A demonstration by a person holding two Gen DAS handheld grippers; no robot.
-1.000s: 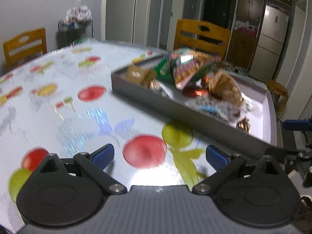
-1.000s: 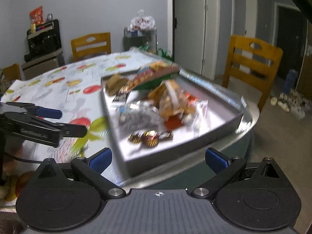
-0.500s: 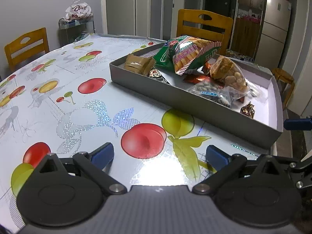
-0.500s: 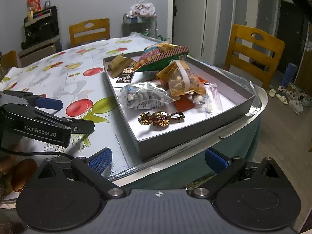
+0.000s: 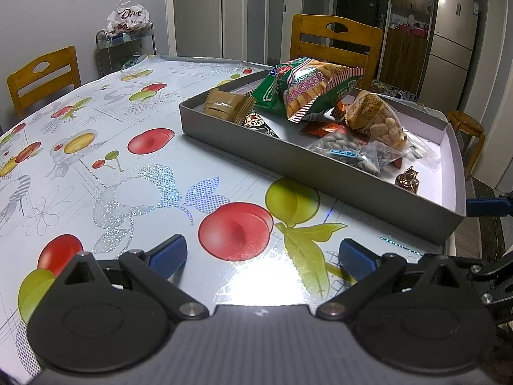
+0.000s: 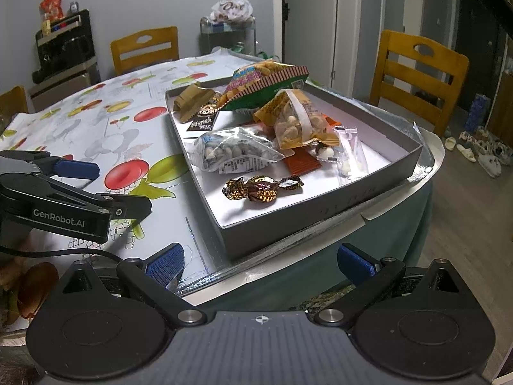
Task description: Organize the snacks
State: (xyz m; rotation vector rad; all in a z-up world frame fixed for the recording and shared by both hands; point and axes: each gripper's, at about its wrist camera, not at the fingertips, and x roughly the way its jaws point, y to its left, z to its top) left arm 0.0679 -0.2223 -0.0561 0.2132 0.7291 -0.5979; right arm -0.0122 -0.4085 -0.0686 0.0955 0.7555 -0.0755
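Observation:
A grey tray (image 5: 288, 160) (image 6: 320, 215) sits near the table's right edge and holds several snacks: a green cracker bag (image 5: 307, 88) (image 6: 266, 86), a brown biscuit pack (image 5: 224, 104) (image 6: 192, 99), a peanut bag (image 5: 375, 118) (image 6: 298, 118), a clear seed bag (image 5: 346, 154) (image 6: 234, 152) and a gold-wrapped chocolate (image 5: 407, 179) (image 6: 261, 187). My left gripper (image 5: 261, 253) is open and empty, low over the tablecloth in front of the tray. My right gripper (image 6: 261, 258) is open and empty, off the table's corner, facing the tray.
The table (image 5: 96, 160) has a fruit-print cloth. Wooden chairs (image 5: 336, 41) (image 6: 420, 73) stand around it. The left gripper's arm (image 6: 70, 205) shows at the left of the right wrist view. A cart with a white bag (image 5: 128, 32) stands by the wall.
Both views went from blurred to sharp and steady. Both cameras have settled with the tray slightly closer and more centred. Both grippers stay open.

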